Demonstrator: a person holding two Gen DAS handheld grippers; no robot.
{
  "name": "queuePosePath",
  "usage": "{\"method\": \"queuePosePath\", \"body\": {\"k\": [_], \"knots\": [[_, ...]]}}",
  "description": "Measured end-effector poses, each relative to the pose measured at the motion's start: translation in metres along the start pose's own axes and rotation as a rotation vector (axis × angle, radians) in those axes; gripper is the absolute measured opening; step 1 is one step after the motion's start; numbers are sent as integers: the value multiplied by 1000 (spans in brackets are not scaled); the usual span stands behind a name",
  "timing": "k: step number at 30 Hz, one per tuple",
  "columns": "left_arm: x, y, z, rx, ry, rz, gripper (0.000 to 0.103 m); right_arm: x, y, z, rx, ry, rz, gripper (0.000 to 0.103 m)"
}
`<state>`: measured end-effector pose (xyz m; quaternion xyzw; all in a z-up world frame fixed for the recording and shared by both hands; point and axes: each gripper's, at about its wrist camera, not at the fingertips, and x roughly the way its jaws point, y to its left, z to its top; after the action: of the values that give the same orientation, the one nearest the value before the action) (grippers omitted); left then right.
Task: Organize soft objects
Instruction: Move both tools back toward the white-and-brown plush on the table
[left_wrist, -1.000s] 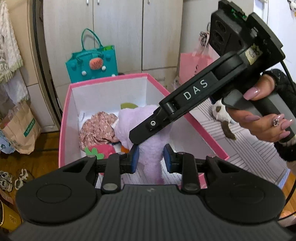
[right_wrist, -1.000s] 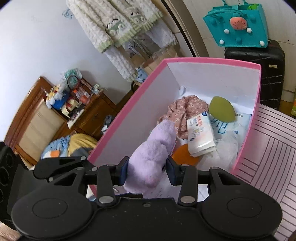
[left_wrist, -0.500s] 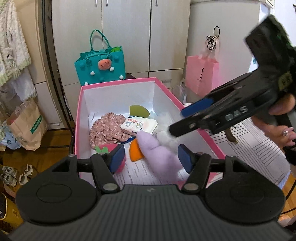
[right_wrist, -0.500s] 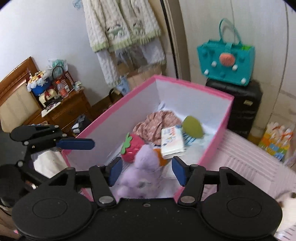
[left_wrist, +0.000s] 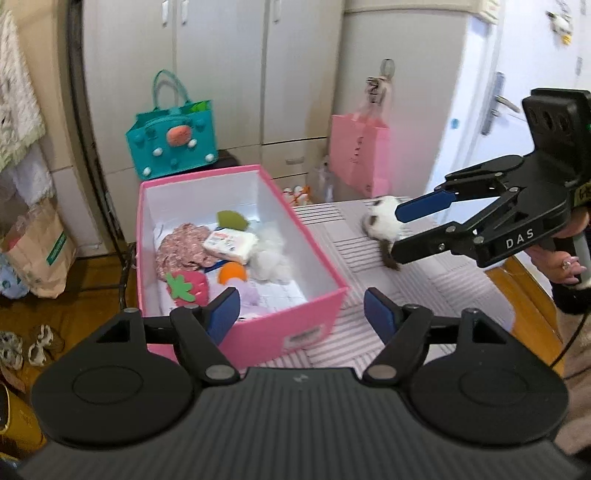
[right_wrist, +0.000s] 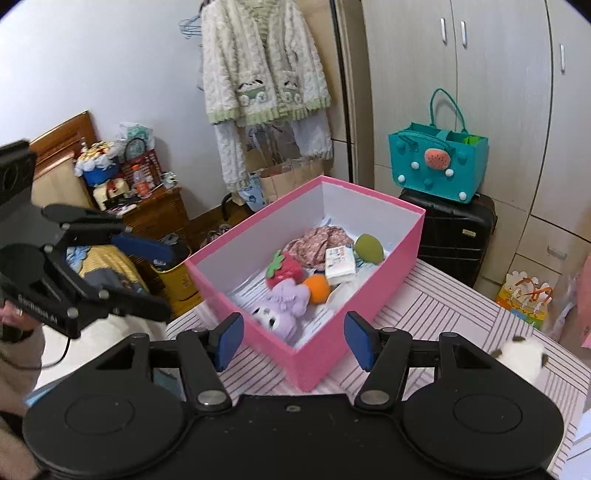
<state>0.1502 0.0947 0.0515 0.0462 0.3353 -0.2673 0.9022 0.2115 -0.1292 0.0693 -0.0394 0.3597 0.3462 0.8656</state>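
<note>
A pink box (left_wrist: 317, 306) (right_wrist: 402, 254) stands on a striped cloth. Inside lie a purple plush toy (right_wrist: 284, 304) (left_wrist: 249, 297), a strawberry plush (left_wrist: 186, 286), an orange ball (right_wrist: 318, 288), a floral cloth (left_wrist: 181, 247), a tissue pack (left_wrist: 231, 242), a green piece (right_wrist: 367, 248) and white fluff (left_wrist: 271, 253). A white and brown plush (left_wrist: 382, 223) (right_wrist: 524, 356) lies on the cloth to the right of the box. My left gripper (left_wrist: 301, 315) is open and empty above the box's near end. My right gripper (right_wrist: 293, 339) is open and empty; in the left wrist view it (left_wrist: 400, 230) hovers by the white plush.
A teal felt bag (right_wrist: 437, 166) sits on a black suitcase (right_wrist: 456, 236) behind the box. A pink paper bag (left_wrist: 360, 155) hangs by the cabinets. A brown paper bag (left_wrist: 38, 251) and shoes (left_wrist: 26, 341) are on the wooden floor at left. A wooden nightstand (right_wrist: 155, 210) holds clutter.
Both grippers opened and let go of the purple plush, which now lies in the box. Both pulled back and up; the right one swung right toward the white plush.
</note>
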Motion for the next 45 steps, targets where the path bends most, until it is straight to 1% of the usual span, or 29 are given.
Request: {"method": "queuePosePath", "body": {"k": [5, 7, 10, 14, 17, 19, 21, 23, 26, 28, 31, 33, 34, 36, 38, 39, 40, 42, 45], "knots": [[-20, -31, -3, 72, -14, -28, 78, -34, 13, -25, -14, -8, -24, 66], [-26, -44, -5, 78, -27, -26, 78, -46, 15, -38, -22, -8, -29, 68], [-27, -60, -9, 109, -16, -69, 78, -59, 16, -59, -10, -13, -27, 69], [-19, -82, -16, 157, 14, -106, 79, -70, 13, -86, 17, -7, -63, 69], [-7, -99, -21, 206, 27, -149, 81, -77, 9, -102, 31, -4, -69, 70], [5, -108, -25, 229, 52, -175, 81, -79, 4, -112, 42, -4, -78, 70], [18, -115, -27, 238, 73, -203, 81, -80, 0, -122, 55, -6, -94, 71], [30, -118, -26, 243, 87, -229, 81, -79, -9, -131, 80, -8, -97, 74], [50, -120, -25, 252, 76, -259, 86, -66, -29, -144, 154, -7, -85, 74], [66, -120, -24, 263, 58, -276, 86, -54, -46, -154, 206, -16, -109, 74], [96, -116, -22, 240, 23, -264, 87, -36, -66, -165, 239, -33, -172, 74], [114, -115, -20, 227, 3, -251, 89, -25, -75, -170, 213, -51, -233, 74], [124, -115, -19, 220, -7, -240, 89, -18, -79, -171, 194, -48, -274, 74], [139, -114, -14, 191, -33, -209, 89, -6, -90, -171, 171, -35, -323, 74], [149, -112, -7, 162, -71, -194, 91, 3, -103, -169, 174, -38, -341, 75], [154, -113, -4, 155, -82, -195, 94, 6, -109, -168, 177, -44, -345, 77], [161, -113, 0, 142, -90, -192, 95, 7, -114, -167, 178, -56, -353, 78], [172, -116, 6, 125, -101, -183, 95, 11, -125, -162, 166, -98, -370, 81], [193, -120, 15, 98, -108, -172, 95, 17, -137, -152, 135, -135, -361, 81]]}}
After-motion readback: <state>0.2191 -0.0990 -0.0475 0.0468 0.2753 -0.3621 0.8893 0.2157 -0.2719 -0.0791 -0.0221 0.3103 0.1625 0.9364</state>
